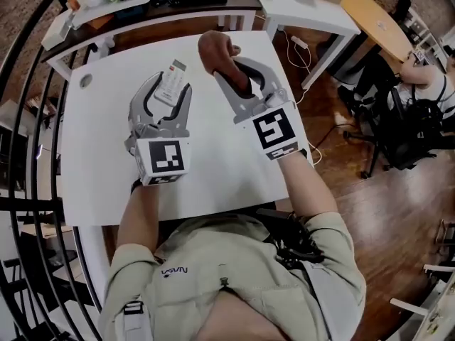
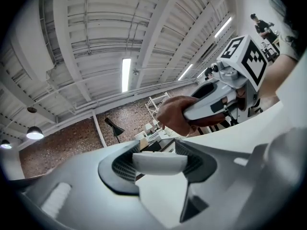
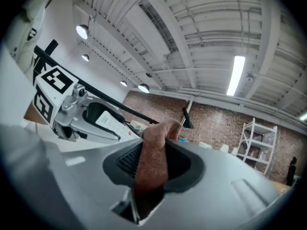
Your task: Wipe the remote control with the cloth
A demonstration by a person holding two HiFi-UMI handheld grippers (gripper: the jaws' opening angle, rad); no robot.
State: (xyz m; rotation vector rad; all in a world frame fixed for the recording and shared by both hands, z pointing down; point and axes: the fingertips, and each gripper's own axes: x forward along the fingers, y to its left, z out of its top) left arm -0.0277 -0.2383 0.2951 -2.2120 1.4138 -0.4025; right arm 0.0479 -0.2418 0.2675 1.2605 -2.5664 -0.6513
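A: Where do we have the remote control [image 1: 173, 78]?
B: We have it clamped between the jaws of the left gripper [image 1: 168, 89], over the white table [image 1: 227, 169].
A: And the right gripper [image 1: 234, 73]?
B: Its jaws are closed on the brown cloth [image 1: 216, 48], near the remote control's far end.

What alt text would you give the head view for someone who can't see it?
Seen from above, a person at a white table holds a gripper in each hand: the left gripper clamps a white remote control, the right gripper a bunched brown cloth close beside it.
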